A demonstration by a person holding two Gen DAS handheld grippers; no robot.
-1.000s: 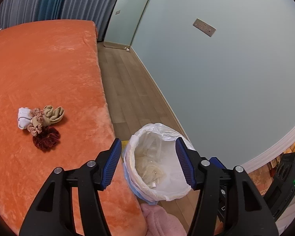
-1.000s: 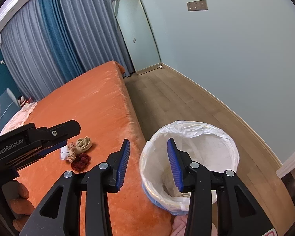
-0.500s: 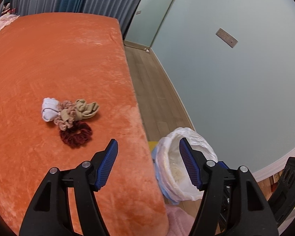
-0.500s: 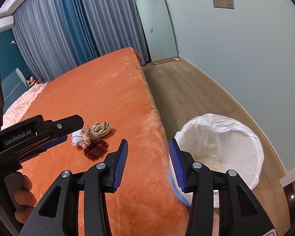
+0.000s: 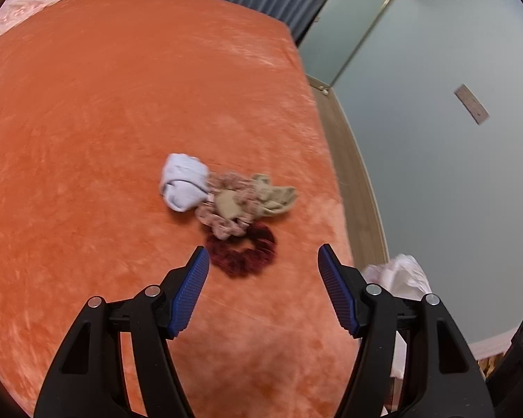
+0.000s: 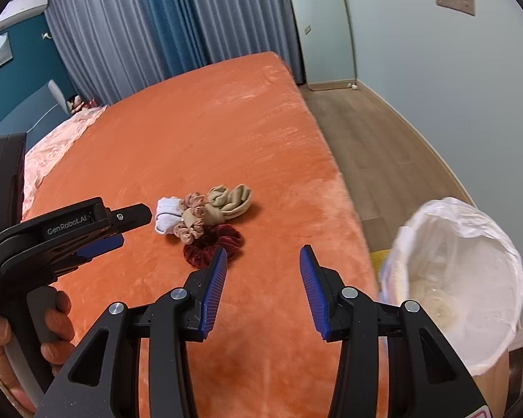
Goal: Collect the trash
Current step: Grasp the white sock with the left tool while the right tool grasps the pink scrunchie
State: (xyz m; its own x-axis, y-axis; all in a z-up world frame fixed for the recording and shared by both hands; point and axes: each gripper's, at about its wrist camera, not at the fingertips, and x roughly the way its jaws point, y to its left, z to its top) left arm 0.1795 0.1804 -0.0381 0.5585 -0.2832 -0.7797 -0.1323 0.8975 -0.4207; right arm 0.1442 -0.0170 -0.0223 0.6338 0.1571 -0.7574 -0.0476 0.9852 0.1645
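Left wrist view has swung from the lined bin (image 6: 463, 278) to the bed (image 5: 104, 122), where the dark red scrunchie (image 5: 242, 252) lies just ahead. Both the left gripper (image 5: 263, 292) and right gripper (image 6: 263, 291) have open, empty jaws; pickup looks next.

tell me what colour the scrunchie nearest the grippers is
Dark red, a deep burgundy scrunchie; it shows best in the left wrist view.
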